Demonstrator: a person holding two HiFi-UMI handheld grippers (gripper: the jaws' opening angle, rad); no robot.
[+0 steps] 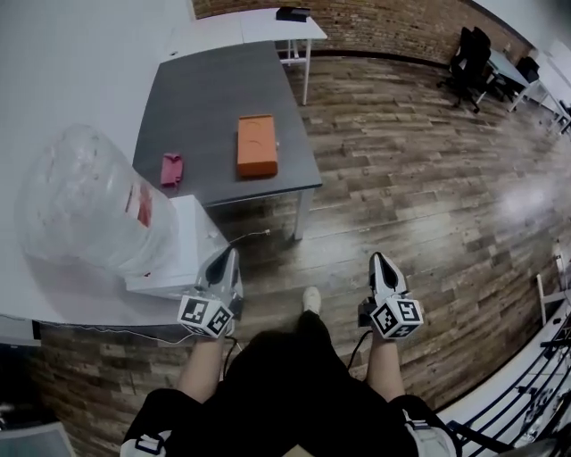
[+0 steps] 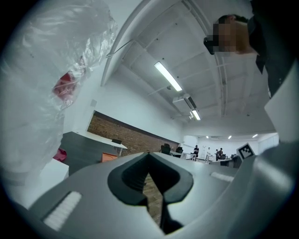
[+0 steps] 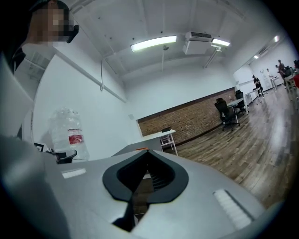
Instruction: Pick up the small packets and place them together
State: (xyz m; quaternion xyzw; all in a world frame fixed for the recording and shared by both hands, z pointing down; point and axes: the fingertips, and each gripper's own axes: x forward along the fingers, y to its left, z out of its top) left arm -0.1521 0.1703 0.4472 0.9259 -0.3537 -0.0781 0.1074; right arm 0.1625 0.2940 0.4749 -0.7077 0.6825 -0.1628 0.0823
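Pink packet (image 1: 171,168) flat on grey bench (image 1: 214,98), just right of big clear water bottle (image 1: 85,201). Orange box (image 1: 257,145) further right, same bench. Left gripper (image 1: 229,259) well apart from packet, jaws together, empty. Right gripper (image 1: 378,261) likewise closed, empty, over wood floor (image 1: 428,178).

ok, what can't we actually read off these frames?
- Small pink packet on the dark grey table: head view, too small to count packets; left gripper view, partly behind the clear plastic water bottle.
- Flat orange box: gripper views, only a sliver above the left tool and right tool.
- Black object on the far white table: head view, too small to identify.
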